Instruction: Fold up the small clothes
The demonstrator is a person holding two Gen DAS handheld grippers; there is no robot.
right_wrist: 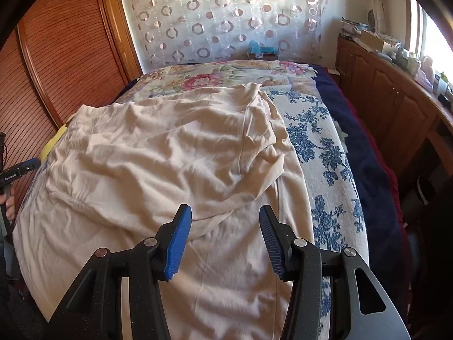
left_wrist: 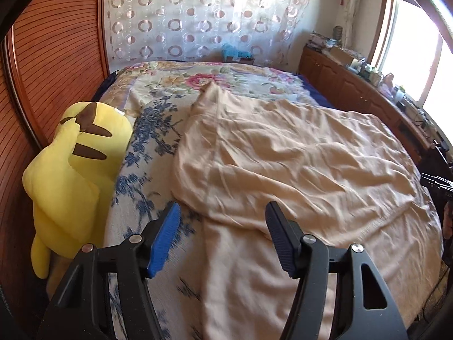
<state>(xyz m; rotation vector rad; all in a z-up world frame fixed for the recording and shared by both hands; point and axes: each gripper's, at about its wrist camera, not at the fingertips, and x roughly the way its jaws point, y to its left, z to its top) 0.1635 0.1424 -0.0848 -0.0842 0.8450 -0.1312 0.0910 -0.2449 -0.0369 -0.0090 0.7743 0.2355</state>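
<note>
A cream-coloured garment lies spread and wrinkled across the bed, with one layer folded over another; it fills the middle of the right wrist view too. My left gripper hovers open above the garment's left edge, nothing between its blue pads. My right gripper stands open over the garment's near right part, with only cloth lying below it and nothing pinched. At the far left edge of the right wrist view the left gripper's tip and a hand show.
The bed has a blue-flowered white cover and a floral quilt further back. A yellow plush toy leans against the wooden slatted wardrobe on the left. A wooden cabinet with clutter runs along the right under the window.
</note>
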